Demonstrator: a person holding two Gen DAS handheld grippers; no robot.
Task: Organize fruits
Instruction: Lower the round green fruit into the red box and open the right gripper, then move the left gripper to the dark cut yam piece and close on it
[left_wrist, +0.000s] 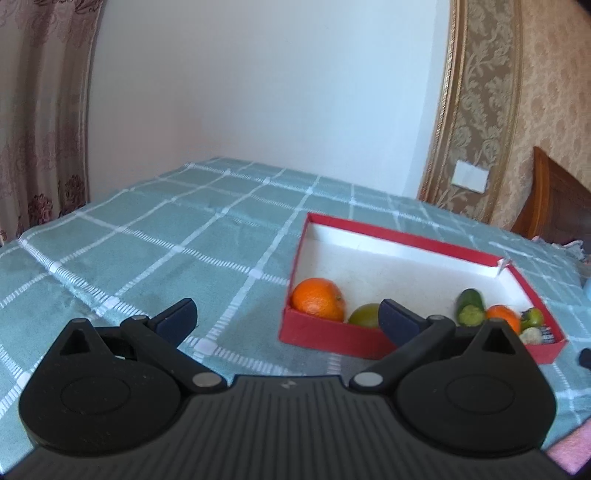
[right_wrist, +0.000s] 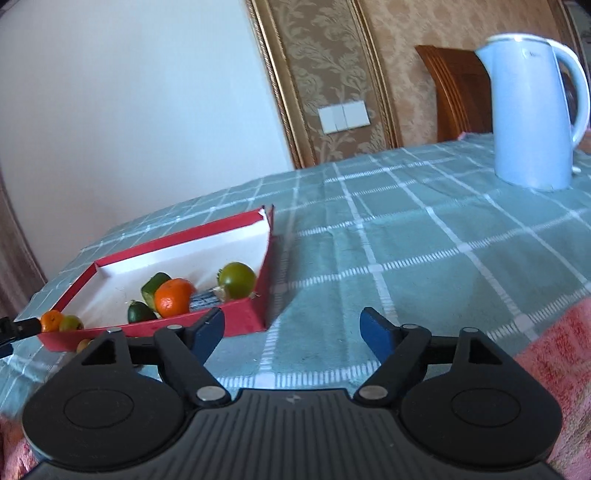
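A shallow red box with a white inside (left_wrist: 332, 334) (right_wrist: 243, 317) lies on the green checked tablecloth. It holds a large orange (left_wrist: 318, 298), a green round fruit (left_wrist: 364, 314), a cucumber piece (left_wrist: 471, 308), a smaller orange (left_wrist: 503, 316) (right_wrist: 173, 297) and a small green fruit (left_wrist: 532, 317). In the right wrist view a green fruit (right_wrist: 237, 280) sits in the near right corner. My left gripper (left_wrist: 288, 317) is open and empty, just in front of the box's near left corner. My right gripper (right_wrist: 293, 332) is open and empty, in front of the box's right corner.
A pale blue electric kettle (right_wrist: 532, 110) stands on the cloth at the far right. A wooden chair back (right_wrist: 458, 92) is behind the table. A pink cloth (right_wrist: 554, 350) covers the near right edge. A small dark packet (right_wrist: 203, 299) lies in the box.
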